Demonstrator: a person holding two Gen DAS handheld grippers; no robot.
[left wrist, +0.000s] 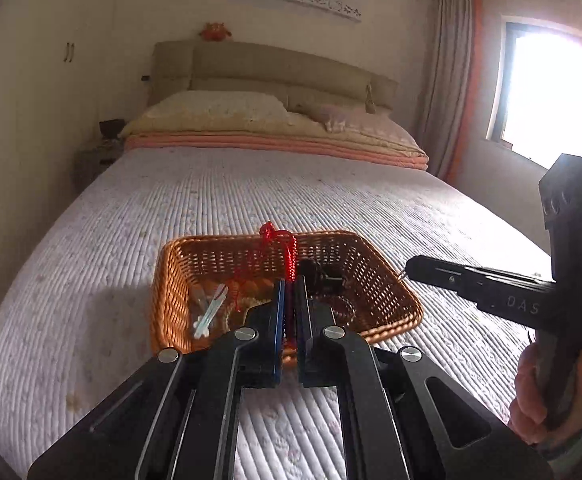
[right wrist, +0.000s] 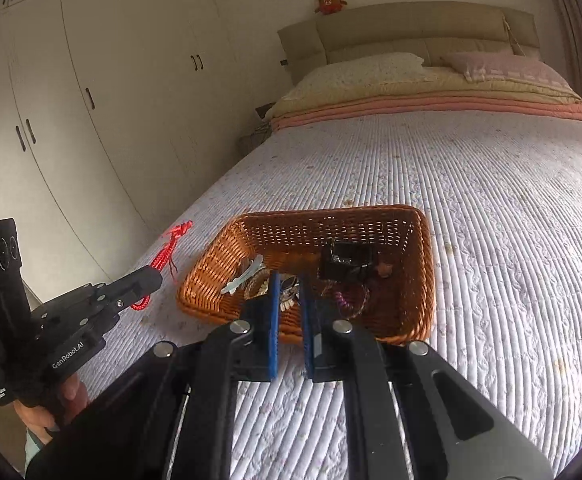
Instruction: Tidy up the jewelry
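A brown wicker basket (left wrist: 383, 280) (right wrist: 415, 248) lies on the bed and holds jewelry: a black box (right wrist: 341, 266), a pale hair clip (right wrist: 243, 274), beaded bracelets (right wrist: 351, 300). My left gripper (left wrist: 289, 280) is shut on a red braided cord (left wrist: 285, 252), held above the basket's near side; it also shows in the right wrist view (right wrist: 155, 274) with the cord (right wrist: 167, 248) sticking up. My right gripper (right wrist: 289, 280) is nearly shut on a small metallic piece (right wrist: 289, 292) over the basket's near edge; its tip shows at the basket's right (left wrist: 411, 268).
The bed's white quilted cover (right wrist: 491, 240) spreads all around the basket. Pillows and folded blankets (left wrist: 275, 136) lie at the headboard. White wardrobes (right wrist: 91, 100) stand to the left, a window (left wrist: 547, 92) to the right.
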